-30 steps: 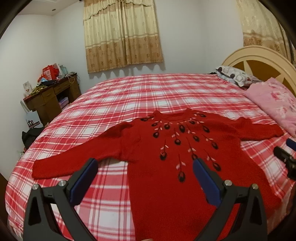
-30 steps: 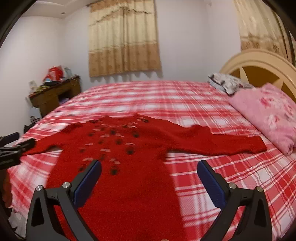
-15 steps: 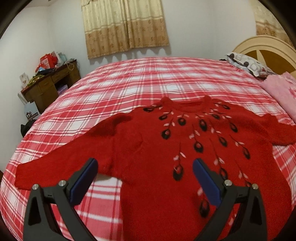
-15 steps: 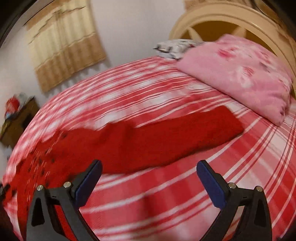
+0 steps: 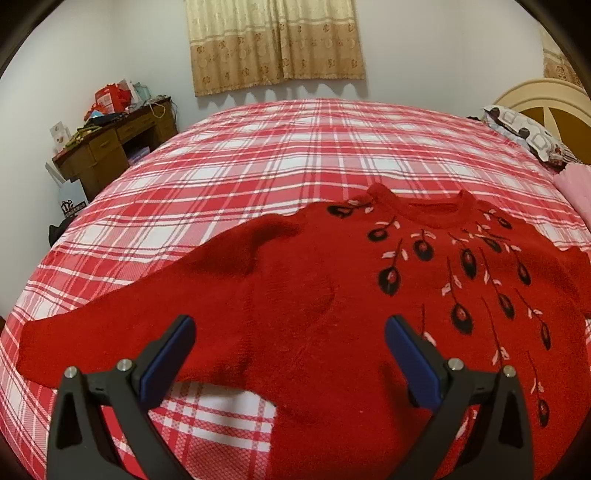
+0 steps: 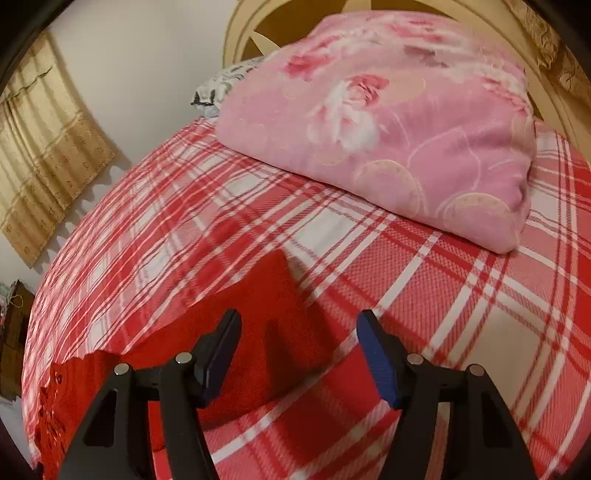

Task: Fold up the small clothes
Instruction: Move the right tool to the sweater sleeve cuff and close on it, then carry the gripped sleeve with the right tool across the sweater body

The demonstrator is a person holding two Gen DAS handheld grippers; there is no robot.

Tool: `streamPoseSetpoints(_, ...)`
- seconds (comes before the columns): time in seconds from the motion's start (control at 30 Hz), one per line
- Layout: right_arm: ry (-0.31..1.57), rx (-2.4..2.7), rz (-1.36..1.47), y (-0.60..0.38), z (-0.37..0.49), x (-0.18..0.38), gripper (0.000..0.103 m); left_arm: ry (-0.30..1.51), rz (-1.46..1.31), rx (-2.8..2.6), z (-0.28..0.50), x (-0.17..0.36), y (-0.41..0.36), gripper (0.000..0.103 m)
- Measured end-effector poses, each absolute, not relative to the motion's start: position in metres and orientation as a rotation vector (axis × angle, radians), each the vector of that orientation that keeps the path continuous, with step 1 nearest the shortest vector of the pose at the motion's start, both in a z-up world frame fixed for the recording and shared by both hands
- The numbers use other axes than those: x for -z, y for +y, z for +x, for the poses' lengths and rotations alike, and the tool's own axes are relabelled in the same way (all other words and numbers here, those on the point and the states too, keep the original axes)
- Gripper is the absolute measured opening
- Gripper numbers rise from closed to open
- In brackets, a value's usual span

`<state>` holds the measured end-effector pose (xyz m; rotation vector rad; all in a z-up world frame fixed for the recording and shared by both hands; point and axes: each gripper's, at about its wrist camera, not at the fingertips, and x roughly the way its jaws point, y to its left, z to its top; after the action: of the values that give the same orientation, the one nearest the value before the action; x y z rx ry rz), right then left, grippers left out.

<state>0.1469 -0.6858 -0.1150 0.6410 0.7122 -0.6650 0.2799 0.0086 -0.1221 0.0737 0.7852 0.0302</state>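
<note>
A red knitted sweater (image 5: 314, 295) with black and pink leaf patterns lies flat, front up, on the plaid bed (image 5: 295, 155). Its left sleeve (image 5: 110, 325) stretches out to the left. My left gripper (image 5: 290, 332) is open and empty, low over the sweater near the left armpit. In the right wrist view the end of the right sleeve (image 6: 269, 306) lies on the bed. My right gripper (image 6: 297, 328) is open and empty, just above that sleeve's cuff, with the cuff between and below the jaws.
A folded pink floral quilt (image 6: 388, 122) lies close beyond the right sleeve, by the headboard (image 6: 280, 22). A patterned pillow (image 5: 524, 129) sits at the bed's far right. A cluttered wooden desk (image 5: 110, 144) stands left of the bed. Curtains (image 5: 273, 40) hang behind.
My left gripper moved forward and left, lower over the sweater's left shoulder. My right gripper swung right and down to the right sleeve's cuff. Both stayed open.
</note>
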Motion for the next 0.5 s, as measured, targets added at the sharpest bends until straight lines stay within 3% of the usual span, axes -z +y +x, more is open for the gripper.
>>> streamPoseSetpoints(0.1, 0.739, 0.641, 0.674, -0.693, 0.154, 0.123, 0.049, 0.793, 0.058, -0.025, 0.28, 0.124, 0.011, 0.103)
streamPoseSetpoints(0.17, 0.753, 0.606, 0.663, -0.688, 0.162, 0.125, 0.033, 0.798, 0.047, -0.022, 0.282, 0.125, 0.013, 0.103)
streamPoseSetpoints(0.2, 0.763, 0.591, 0.646, -0.684, 0.167, 0.125, 0.02, 0.802, 0.042, -0.021, 0.281, 0.126, 0.014, 0.103)
streamPoseSetpoints(0.5, 0.68, 0.486, 0.509, -0.631, 0.201, 0.07, 0.018, 0.765, 0.008, -0.03, 0.272, 0.112, 0.034, 0.103)
